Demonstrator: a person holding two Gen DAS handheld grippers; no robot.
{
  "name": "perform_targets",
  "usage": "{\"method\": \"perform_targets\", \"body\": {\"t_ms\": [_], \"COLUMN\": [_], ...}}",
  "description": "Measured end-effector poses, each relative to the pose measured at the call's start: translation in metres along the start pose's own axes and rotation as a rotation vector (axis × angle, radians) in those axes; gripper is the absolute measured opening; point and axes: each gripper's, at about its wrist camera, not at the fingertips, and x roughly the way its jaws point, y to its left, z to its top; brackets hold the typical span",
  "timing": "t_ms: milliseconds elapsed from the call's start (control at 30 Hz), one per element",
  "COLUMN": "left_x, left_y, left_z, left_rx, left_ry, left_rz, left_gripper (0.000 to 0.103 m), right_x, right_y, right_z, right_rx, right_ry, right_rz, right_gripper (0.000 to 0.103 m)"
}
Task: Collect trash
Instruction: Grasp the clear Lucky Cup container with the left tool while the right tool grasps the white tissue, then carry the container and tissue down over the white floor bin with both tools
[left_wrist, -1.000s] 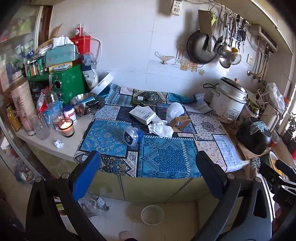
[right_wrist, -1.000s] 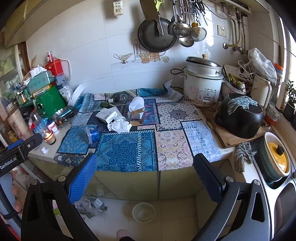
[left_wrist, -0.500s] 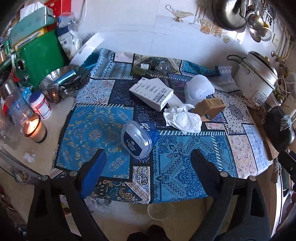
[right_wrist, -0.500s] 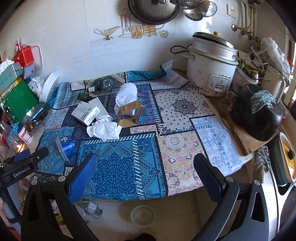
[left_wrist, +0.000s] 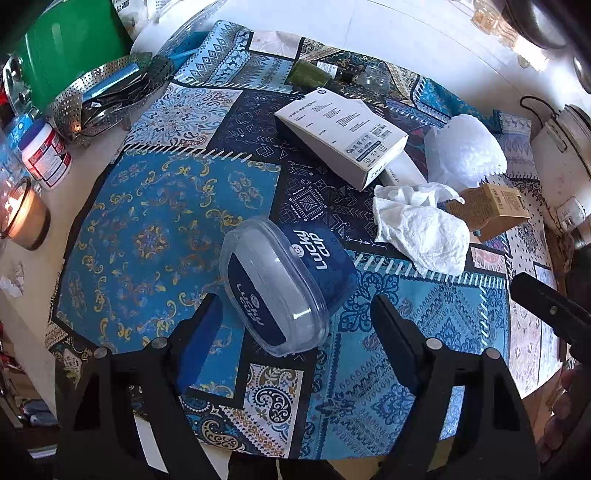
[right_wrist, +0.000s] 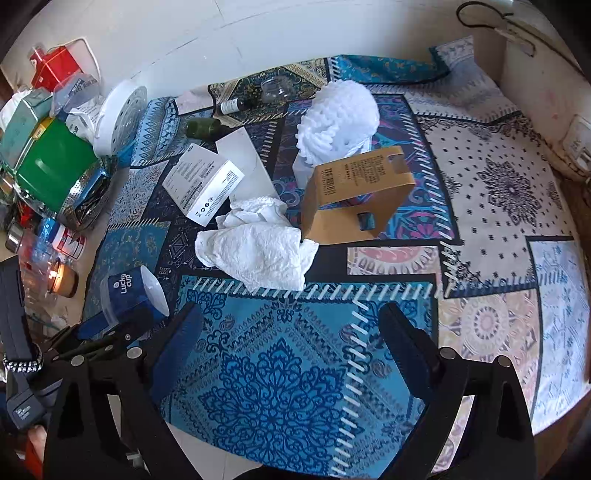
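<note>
1. The left gripper (left_wrist: 295, 325) has its fingers spread and closing; the lidded end of the cup (left_wrist: 284, 284) lies between the tips, pads not touching it.
2. The cup is a blue "Lucky cup" tub on its side with a clear lid; what it holds cannot be told.
3. The right gripper (right_wrist: 291, 332) has its fingers spread and closing over bare cloth (right_wrist: 280, 387), nothing between them.
4. The tissue (right_wrist: 258, 247), crumpled and white, lies just beyond the right fingertips, slightly toward the left finger.
5. The brown carton (right_wrist: 354, 192) stands open and empty past the tissue, touching its far edge.
6. The white box (right_wrist: 203, 184) lies closed beyond the left finger of the right gripper; its contents are hidden.
7. A white foam net (right_wrist: 340, 114) sits behind the carton.
8. The steel basket (left_wrist: 99, 96), far off the left gripper's left finger, holds dark foil-like wrappers.
9. A lit candle jar (left_wrist: 22, 218) stands off the cloth, left of that finger.
</note>
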Motion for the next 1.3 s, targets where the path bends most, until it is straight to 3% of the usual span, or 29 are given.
{"method": "perform_targets", "body": {"t_ms": [100,200,433,633,700,867,1300], "left_x": [0.007,0.014,0.018,0.020,0.019,0.010,-0.035], "left_y": [-0.001,-0.002,-0.003,-0.002,-0.002,0.000,0.006], "left_z": [0.003,0.006,0.011,0.013,0.013,0.011,-0.010], "left_rx": [-0.027,-0.040,-0.049,-0.055,-0.046,-0.049,-0.007], "left_ry": [-0.006,-0.001,-0.012,-0.007,-0.001,-0.009,-0.056], "left_rz": [0.013,0.025,0.030,0.030,0.027,0.004,-0.073], "left_gripper": [0.082,0.074,0.071,0.070,0.069,0.063,0.053], "right_x": [0.021,0.037,0.058,0.070,0.073,0.073,0.009], "right_y": [-0.002,-0.001,0.006,0.010,0.011,0.013,0.034], "right_z": [0.010,0.016,0.028,0.032,0.032,0.030,0.000], "right_rx": [0.003,0.016,0.025,0.038,0.038,0.044,-0.002], "right_ry": [0.049,0.079,0.086,0.088,0.097,0.110,-0.001], "right_rz": [0.049,0.084,0.096,0.112,0.123,0.182,0.137], "right_gripper": [0.086,0.084,0.074,0.044,0.024,0.008,0.006]}}
